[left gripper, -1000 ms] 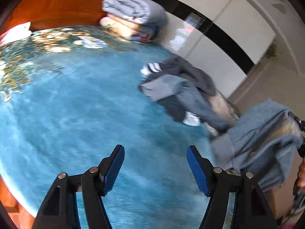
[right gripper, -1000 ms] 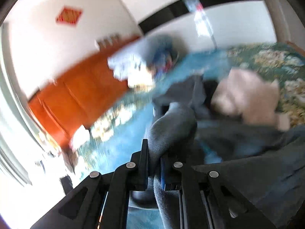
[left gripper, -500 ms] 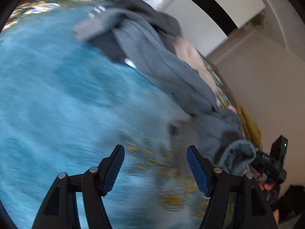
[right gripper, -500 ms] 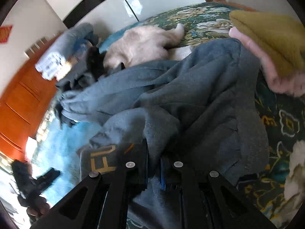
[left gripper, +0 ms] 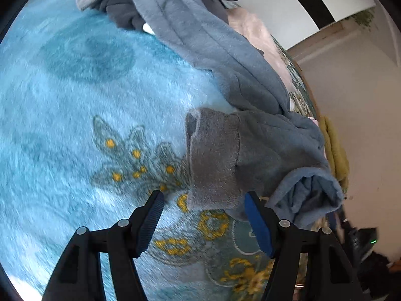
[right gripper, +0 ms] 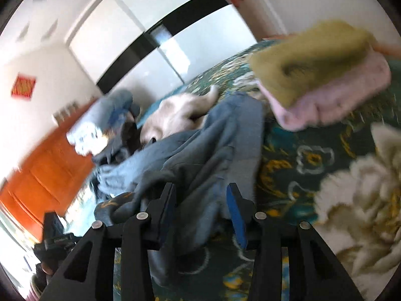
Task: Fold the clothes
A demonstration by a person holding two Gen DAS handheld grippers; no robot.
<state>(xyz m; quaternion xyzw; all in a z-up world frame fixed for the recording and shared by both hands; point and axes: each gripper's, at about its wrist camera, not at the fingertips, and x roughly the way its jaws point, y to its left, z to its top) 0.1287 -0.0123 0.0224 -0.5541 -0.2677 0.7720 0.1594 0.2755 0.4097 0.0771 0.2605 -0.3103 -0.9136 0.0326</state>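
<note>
right wrist: grey sweatshirt (right gripper: 200,155) (orange lettering, unreadable) between parted fingers.

Two wrist views, both close over the bed

Your left camera tilts down at the fuzzy blue floral blanket (left gripper: 75,105), with the grey-blue fleece garment (left gripper: 220,57) running toward 1 o'clock; your right camera faces that same garment (right gripper: 213,150) at 12 o'clock, looking toward the white wall.
</note>
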